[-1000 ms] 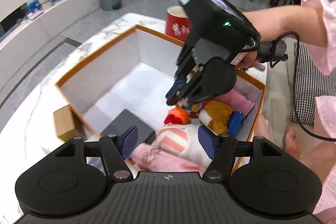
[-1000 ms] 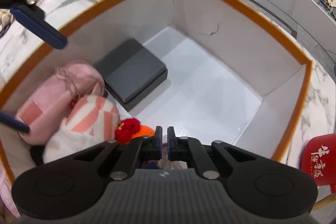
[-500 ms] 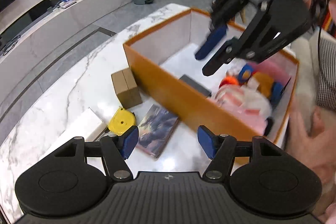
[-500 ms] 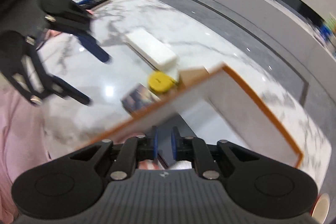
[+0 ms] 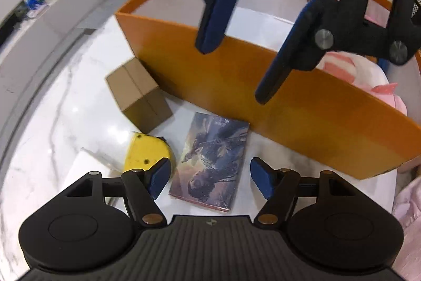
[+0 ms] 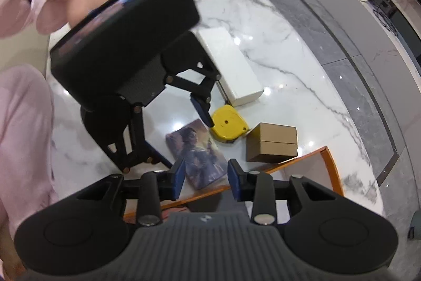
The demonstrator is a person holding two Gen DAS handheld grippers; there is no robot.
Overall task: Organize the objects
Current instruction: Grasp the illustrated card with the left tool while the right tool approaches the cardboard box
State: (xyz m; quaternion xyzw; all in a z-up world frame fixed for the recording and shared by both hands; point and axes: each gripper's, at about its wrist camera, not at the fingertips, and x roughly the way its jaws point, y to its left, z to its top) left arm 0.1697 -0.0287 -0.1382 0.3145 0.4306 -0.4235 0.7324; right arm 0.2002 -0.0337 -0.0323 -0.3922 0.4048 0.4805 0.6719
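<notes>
Both grippers have left the orange box (image 5: 302, 107) since a second ago, when the right one was shut among the soft toys inside; now they hang over the marble table (image 5: 52, 138) outside its near wall. The left gripper (image 5: 210, 177) stands wide, its jaws opening, nothing between them, straddling the picture card (image 5: 210, 162) from above. The right gripper (image 6: 205, 177) is half apart and opening, also empty.

The card lies flat just beside the box wall, with the yellow tape measure (image 5: 147, 153) at its left edge and the cardboard box (image 5: 138, 95) farther off. Its long axis runs from the gripper toward the box wall, leaning slightly right at the far end.

The likely trouble: a thin flat card gives the pads little edge to catch, so they may skid over it, or the left pad may nudge the tape measure.
</notes>
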